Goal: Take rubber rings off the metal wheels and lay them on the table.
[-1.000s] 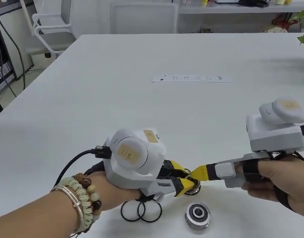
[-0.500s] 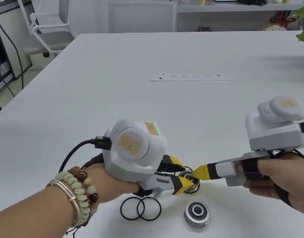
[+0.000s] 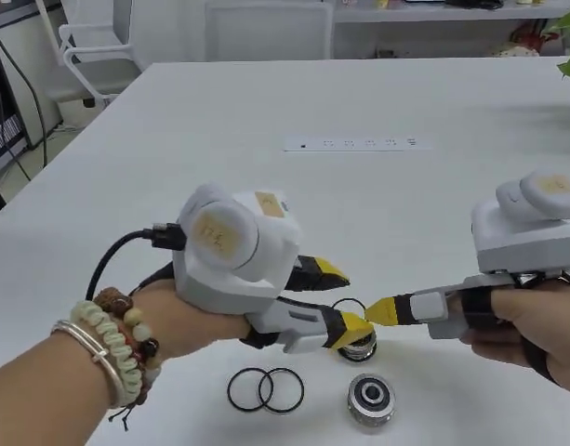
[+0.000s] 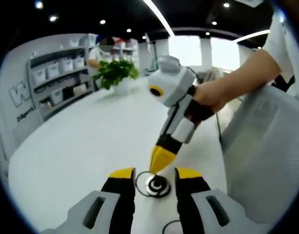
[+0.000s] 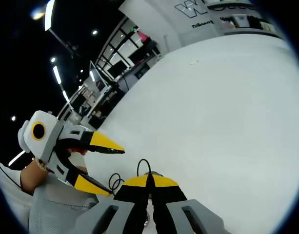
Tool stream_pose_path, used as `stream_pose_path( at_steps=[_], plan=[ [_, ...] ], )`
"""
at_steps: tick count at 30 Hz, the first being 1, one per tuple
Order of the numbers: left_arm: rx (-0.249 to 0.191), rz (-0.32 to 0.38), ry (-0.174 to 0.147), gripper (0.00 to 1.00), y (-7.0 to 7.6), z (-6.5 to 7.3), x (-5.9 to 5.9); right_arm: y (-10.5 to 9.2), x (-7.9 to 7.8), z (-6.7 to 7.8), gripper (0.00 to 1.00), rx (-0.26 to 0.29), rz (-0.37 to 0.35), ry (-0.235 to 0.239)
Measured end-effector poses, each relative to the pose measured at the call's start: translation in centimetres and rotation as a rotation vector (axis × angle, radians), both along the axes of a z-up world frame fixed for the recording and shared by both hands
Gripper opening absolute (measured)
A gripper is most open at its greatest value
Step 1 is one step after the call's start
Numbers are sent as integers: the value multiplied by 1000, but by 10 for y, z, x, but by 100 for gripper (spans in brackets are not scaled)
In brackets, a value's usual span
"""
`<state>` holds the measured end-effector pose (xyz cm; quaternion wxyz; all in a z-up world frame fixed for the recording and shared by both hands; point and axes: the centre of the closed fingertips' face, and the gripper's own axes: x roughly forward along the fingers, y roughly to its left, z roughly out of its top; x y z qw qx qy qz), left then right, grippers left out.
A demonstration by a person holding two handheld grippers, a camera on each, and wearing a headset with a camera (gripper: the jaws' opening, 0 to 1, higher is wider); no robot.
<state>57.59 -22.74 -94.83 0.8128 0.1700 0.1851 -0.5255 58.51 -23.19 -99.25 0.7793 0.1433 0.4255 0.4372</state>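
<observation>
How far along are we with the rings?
Done: two rubber rings lie on the table. In hand: the right gripper is shut on a black ring standing up from the rear wheel, with the left gripper open around that wheel. Left: freeing this ring and laying it down; whether the front wheel carries any I cannot tell.

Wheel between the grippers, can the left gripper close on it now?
Probably yes: the left gripper is open astride the wheel, though the right gripper, shut on its ring, crowds the gap.
</observation>
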Motion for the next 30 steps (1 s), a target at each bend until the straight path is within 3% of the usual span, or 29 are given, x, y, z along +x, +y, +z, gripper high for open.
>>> stream_pose_path(
  at_steps=[8, 12, 19, 26, 28, 30],
  plan=[
    [-41, 25, -36, 38, 10, 26, 3, 2, 4, 14, 0, 44, -17, -17],
    [-49, 25, -34, 41, 19, 33, -4, 5, 4, 19, 0, 64, -14, -24],
    [-48, 80, -66, 47, 48, 52, -12, 16, -3, 27, 0, 86, 25, -33],
    [-32, 119, -71, 49, 76, 57, -30, 26, -12, 28, 0, 86, 73, -39],
    [-34, 136, -65, 50, 84, 54, -34, 29, -15, 28, 0, 84, 88, -39],
    [-15, 165, -35, 49, 97, 43, -40, 31, -18, 28, 0, 84, 102, -38]
  ],
)
